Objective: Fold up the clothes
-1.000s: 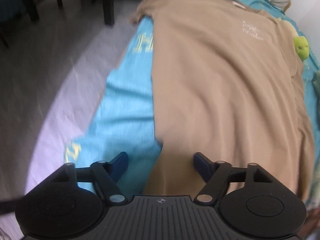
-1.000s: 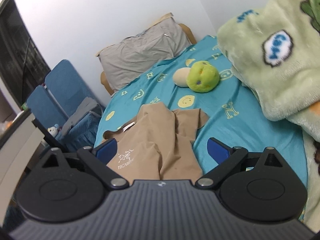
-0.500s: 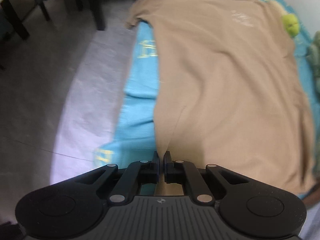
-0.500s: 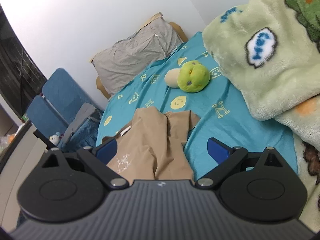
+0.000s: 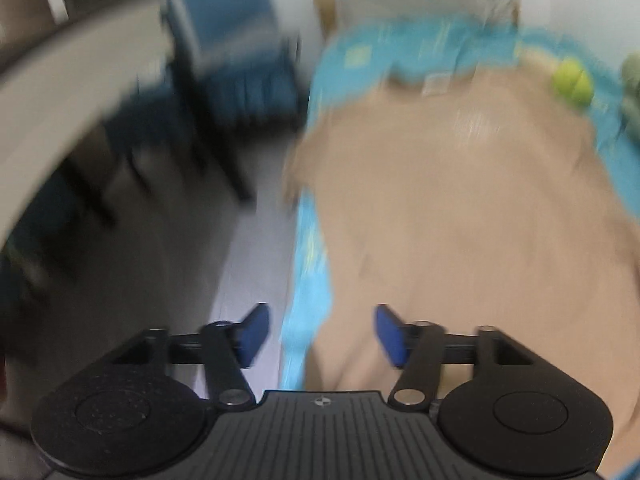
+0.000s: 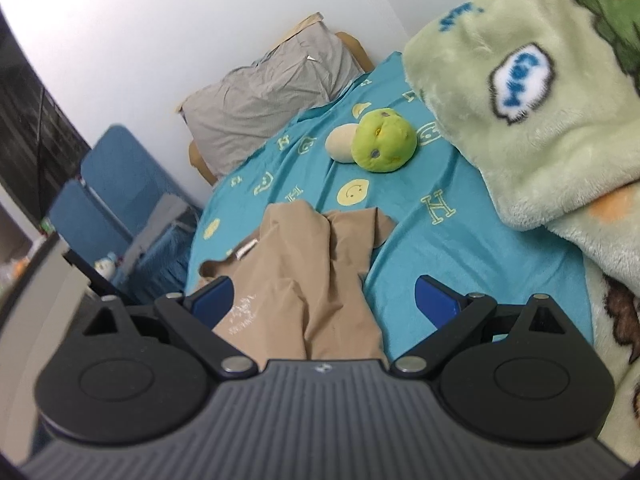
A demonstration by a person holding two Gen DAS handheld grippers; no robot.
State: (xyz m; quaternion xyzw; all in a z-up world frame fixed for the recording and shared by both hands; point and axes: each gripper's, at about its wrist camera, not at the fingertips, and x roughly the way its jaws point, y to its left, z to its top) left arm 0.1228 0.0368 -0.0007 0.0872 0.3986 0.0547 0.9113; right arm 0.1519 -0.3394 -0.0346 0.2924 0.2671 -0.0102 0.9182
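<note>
A tan T-shirt (image 5: 460, 208) lies spread on the teal bed sheet (image 5: 308, 280), collar at the far end; the left wrist view is blurred by motion. My left gripper (image 5: 318, 336) is open and empty above the shirt's near left edge. In the right wrist view the same shirt (image 6: 296, 280) shows its rumpled shoulder and sleeve with a white chest print. My right gripper (image 6: 324, 300) is open and empty just above that part.
A green plush toy (image 6: 382, 146) and a beige one (image 6: 340, 146) lie on the sheet (image 6: 460, 248). A pale green fleece blanket (image 6: 540, 120) is heaped at the right. A grey pillow (image 6: 268, 92) lies at the head. Blue chairs (image 5: 236, 68) and floor (image 5: 168, 280) are left of the bed.
My left gripper was shut on the shirt's hem half a second ago; it has let go, opened and swung upward. My right gripper has stayed open, drifting slightly.
</note>
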